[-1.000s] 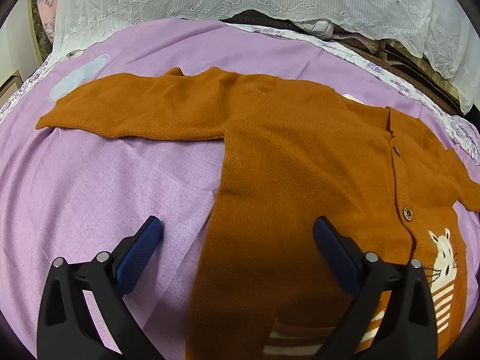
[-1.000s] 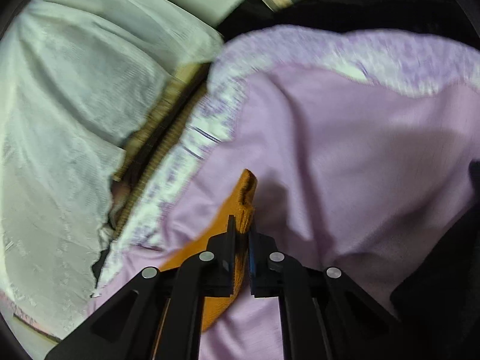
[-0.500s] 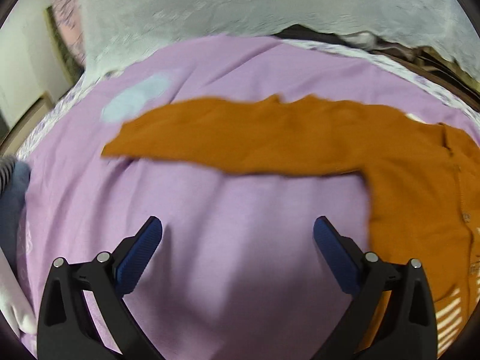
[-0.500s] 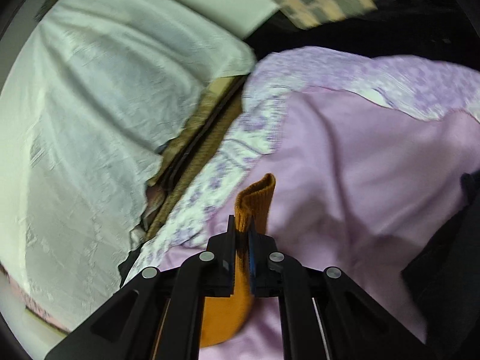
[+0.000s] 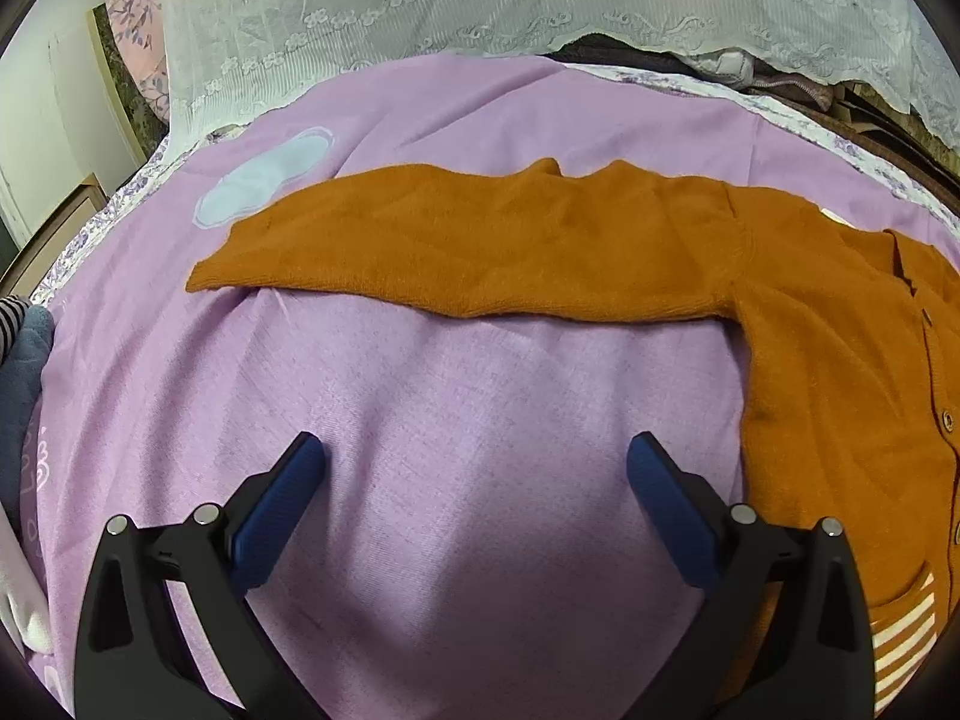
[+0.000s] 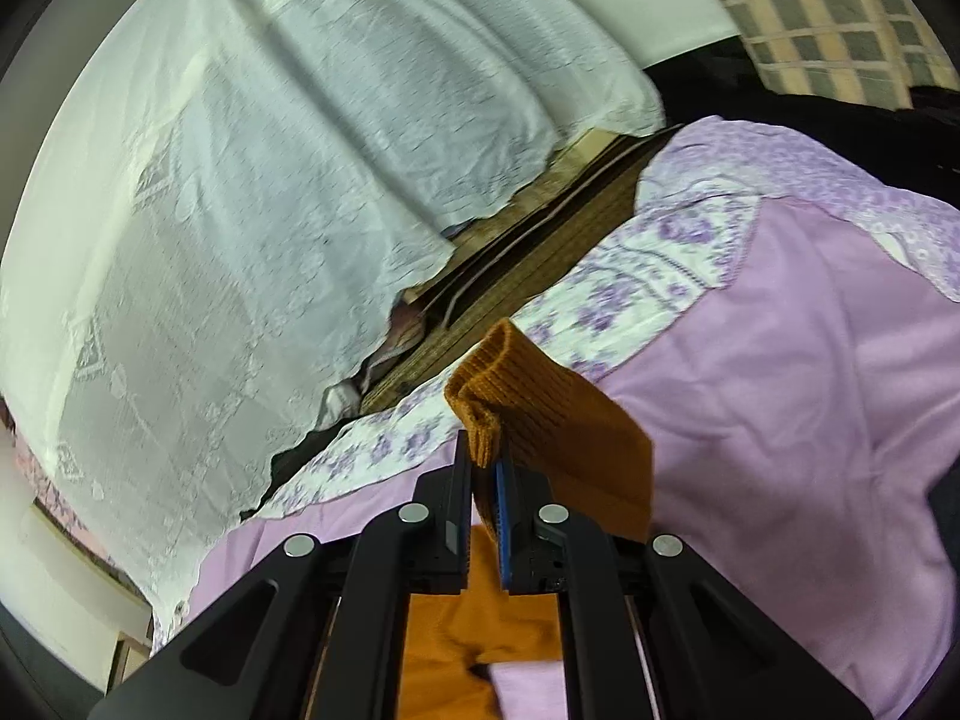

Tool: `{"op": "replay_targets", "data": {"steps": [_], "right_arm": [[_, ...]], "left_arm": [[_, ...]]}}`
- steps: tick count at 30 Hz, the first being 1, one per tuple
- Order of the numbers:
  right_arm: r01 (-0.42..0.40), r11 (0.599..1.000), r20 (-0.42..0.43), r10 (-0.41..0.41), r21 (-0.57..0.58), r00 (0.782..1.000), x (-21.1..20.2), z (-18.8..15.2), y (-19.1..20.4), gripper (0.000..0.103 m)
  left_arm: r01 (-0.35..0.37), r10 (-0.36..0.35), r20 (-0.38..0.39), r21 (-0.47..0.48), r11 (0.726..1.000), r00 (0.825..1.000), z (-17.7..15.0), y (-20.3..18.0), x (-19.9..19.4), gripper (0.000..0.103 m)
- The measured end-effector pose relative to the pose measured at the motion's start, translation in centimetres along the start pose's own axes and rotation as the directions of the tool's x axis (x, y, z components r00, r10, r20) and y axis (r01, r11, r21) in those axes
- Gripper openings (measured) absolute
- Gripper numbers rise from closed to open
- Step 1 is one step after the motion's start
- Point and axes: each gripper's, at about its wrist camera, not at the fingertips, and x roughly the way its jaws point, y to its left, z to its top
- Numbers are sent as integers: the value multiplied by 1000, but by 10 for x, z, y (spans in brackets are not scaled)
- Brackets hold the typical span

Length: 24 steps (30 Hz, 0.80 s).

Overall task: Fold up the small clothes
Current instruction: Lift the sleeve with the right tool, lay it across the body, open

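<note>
An orange knit cardigan (image 5: pixel 810 360) lies flat on the purple bedspread (image 5: pixel 480 420), its body at the right and one sleeve (image 5: pixel 480 246) stretched out to the left. My left gripper (image 5: pixel 477 468) is open and empty above bare bedspread, in front of that sleeve and left of the body. My right gripper (image 6: pixel 483 468) is shut on the ribbed cuff of the other sleeve (image 6: pixel 540 408) and holds it raised above the bedspread (image 6: pixel 810 390); the cuff stands up beyond the fingertips.
A white lace cloth (image 5: pixel 540 0) hangs along the far side of the bed, also in the right wrist view (image 6: pixel 270 180). A pale blue patch (image 5: pixel 264 174) marks the bedspread near the sleeve end. Grey and striped clothes (image 5: pixel 18 360) lie at the left edge.
My left gripper has moved left, off the cardigan body to bare bedspread. My right gripper has lifted the sleeve cuff higher and turned, so more of the sleeve shows.
</note>
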Motion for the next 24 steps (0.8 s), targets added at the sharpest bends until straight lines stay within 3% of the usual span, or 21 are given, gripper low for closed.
{"op": "replay_targets", "data": {"steps": [15, 24], "right_arm": [[-83, 987, -72, 74, -136, 995, 26, -22, 90, 7], [-162, 965, -165, 129, -207, 978, 54, -61, 146, 7]], "left_arm": [[-28, 28, -8, 25, 999, 1000, -1, -5, 2, 99], [-32, 33, -10, 29, 999, 999, -2, -6, 3, 99]]}}
